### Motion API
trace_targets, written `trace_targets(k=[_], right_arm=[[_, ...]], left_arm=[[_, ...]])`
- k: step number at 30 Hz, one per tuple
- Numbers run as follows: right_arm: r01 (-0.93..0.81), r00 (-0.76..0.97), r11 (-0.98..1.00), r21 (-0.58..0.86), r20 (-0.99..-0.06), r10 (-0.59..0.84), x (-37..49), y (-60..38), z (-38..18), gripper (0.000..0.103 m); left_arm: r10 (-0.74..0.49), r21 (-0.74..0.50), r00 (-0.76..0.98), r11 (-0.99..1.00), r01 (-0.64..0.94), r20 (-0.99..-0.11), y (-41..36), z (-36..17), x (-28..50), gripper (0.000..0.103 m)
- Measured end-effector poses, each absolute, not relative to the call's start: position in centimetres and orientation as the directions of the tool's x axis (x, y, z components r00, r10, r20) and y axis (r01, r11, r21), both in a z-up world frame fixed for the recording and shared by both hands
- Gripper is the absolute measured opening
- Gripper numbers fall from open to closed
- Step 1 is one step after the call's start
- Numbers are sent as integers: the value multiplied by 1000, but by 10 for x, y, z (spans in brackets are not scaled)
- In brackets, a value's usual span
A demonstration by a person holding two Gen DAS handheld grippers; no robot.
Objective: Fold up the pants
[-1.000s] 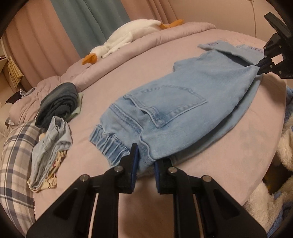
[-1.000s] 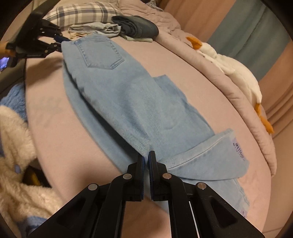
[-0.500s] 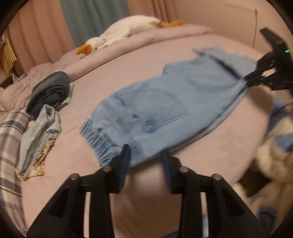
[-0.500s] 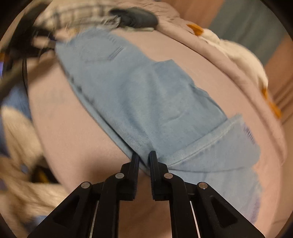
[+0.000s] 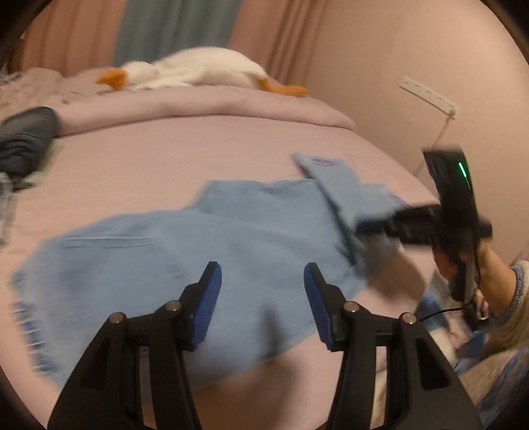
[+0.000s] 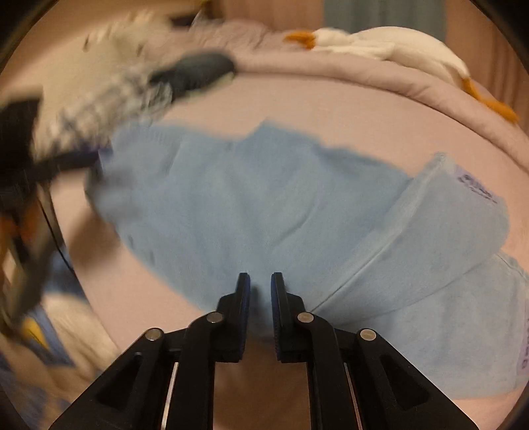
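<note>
The light-blue pants (image 5: pixel 185 251) lie folded across the pink bed (image 5: pixel 185 152). The left gripper (image 5: pixel 262 284) hangs over them, jaws spread wide and holding nothing. The right gripper (image 6: pixel 260 291) sits at the near edge of the denim, jaws slightly parted with fabric showing in the gap; whether it pinches, I can't tell.

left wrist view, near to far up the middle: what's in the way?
left gripper, jaws open → light blue pants → bare pink bed sheet → rolled pink duvet → white goose plush → curtains.
</note>
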State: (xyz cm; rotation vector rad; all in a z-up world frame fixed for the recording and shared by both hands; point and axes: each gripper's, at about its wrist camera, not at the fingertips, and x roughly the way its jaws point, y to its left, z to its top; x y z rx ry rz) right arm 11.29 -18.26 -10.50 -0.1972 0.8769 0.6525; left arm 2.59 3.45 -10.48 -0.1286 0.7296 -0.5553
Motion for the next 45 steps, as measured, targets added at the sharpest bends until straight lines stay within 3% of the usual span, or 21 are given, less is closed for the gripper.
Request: trace_targets(k=[2, 6, 9, 12, 16, 18, 19, 20, 21, 23, 30, 35, 38, 43, 45], right_arm=[[-523, 502, 841, 138, -748, 435, 130, -203, -94, 10], [-277, 571, 950, 142, -771, 282, 193, -248, -80, 27], [-211, 551, 957, 198, -785, 284, 234, -261, -81, 31], [-168, 528, 960, 225, -802, 280, 269, -257, -88, 44], [-91, 499, 983, 161, -846, 185, 299, -242, -104, 44], [-60, 485, 993, 101, -866, 118, 307, -237, -111, 43], [-51, 483, 996, 72, -871, 87, 309, -233, -111, 39], [-48, 494, 998, 47, -867, 65, 304, -234, -110, 31], [-36, 515, 999, 5, -857, 23, 298, -232, -107, 9], [-25, 539, 999, 28, -841, 37, 285, -238, -103, 5], [31, 691, 959, 282, -699, 183, 203, -308, -60, 4], [114, 803, 890, 441, -568, 178, 111, -382, -42, 4], [165, 819, 855, 492, -551, 159, 71, -414, -62, 4], [302, 756, 739, 603, -624, 200, 47, -447, -140, 4], [284, 786, 668, 688, -565, 249, 40, -454, -149, 7]], left_arm=[[-575, -349, 550, 813, 465, -606, 5, -112, 39, 51], [-661, -423, 445, 739, 524, -605, -49, -119, 57, 51], [-693, -447, 386, 701, 556, -608, -83, -123, 64, 51], [-703, -465, 333, 682, 565, -628, -106, -129, 68, 51], [-627, -372, 349, 731, 572, -696, -131, -136, 63, 48], [-580, -298, 402, 762, 575, -709, -138, -134, 57, 34], [-547, -244, 431, 778, 579, -718, -144, -133, 53, 24], [-536, -227, 440, 781, 581, -720, -145, -133, 52, 21], [-553, -249, 432, 774, 582, -712, -145, -132, 52, 15], [-567, -277, 428, 774, 569, -704, -141, -130, 51, 13], [-573, -270, 434, 767, 582, -695, -131, -125, 48, 10], [-555, -204, 473, 769, 606, -685, -129, -117, 45, 10], [-541, -191, 460, 768, 611, -704, -131, -123, 46, 10], [-488, -113, 453, 764, 635, -746, -140, -136, 49, 13], [-476, -101, 458, 768, 633, -751, -140, -135, 49, 14]])
